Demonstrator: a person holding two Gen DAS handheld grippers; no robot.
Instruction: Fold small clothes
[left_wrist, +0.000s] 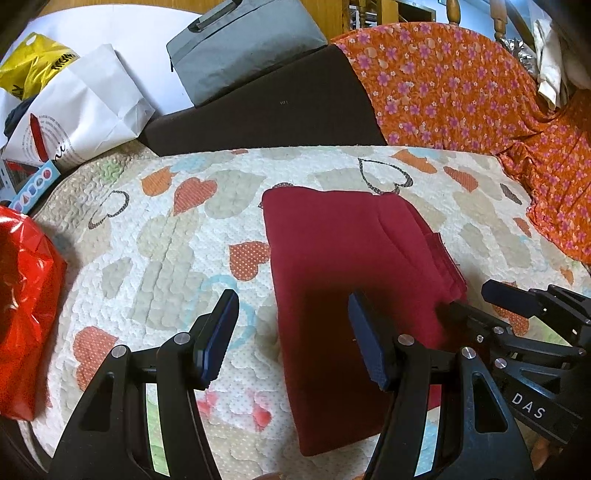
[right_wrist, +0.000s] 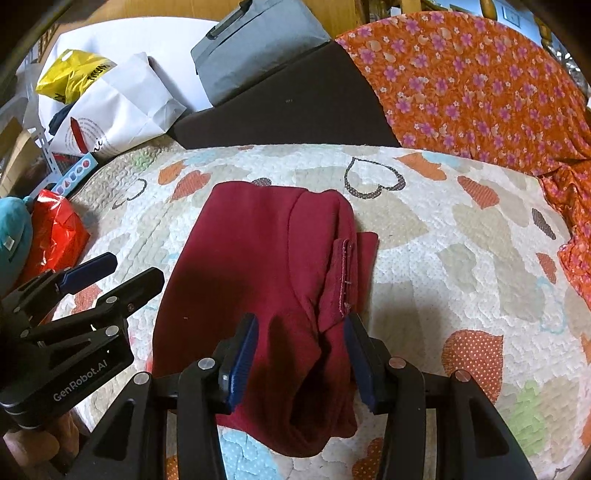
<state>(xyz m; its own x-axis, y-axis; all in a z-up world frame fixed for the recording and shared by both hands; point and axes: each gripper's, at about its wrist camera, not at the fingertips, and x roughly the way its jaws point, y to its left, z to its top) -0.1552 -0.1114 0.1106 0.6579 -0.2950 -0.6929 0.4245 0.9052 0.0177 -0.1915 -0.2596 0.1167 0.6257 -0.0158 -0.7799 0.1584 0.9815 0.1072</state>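
The dark red garment (right_wrist: 258, 280) lies partly folded on the heart-print quilt (right_wrist: 461, 236), its long axis running from the bottom of the frame toward the top centre. The right gripper (right_wrist: 301, 360) hangs directly over its near end, jaws partly apart and clamping nothing. The left gripper (left_wrist: 291, 339), half-open and empty, straddles the garment's left edge, so the right hand seems better placed.

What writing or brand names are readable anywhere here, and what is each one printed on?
"GenRobot.AI": side of the left hand-held gripper, seen in the right wrist view.
"DAS": body of the right hand-held gripper, seen in the left wrist view.
White paper bag: circular print, too small to read.
Yellow plastic bag: black lettering, too crumpled to read.
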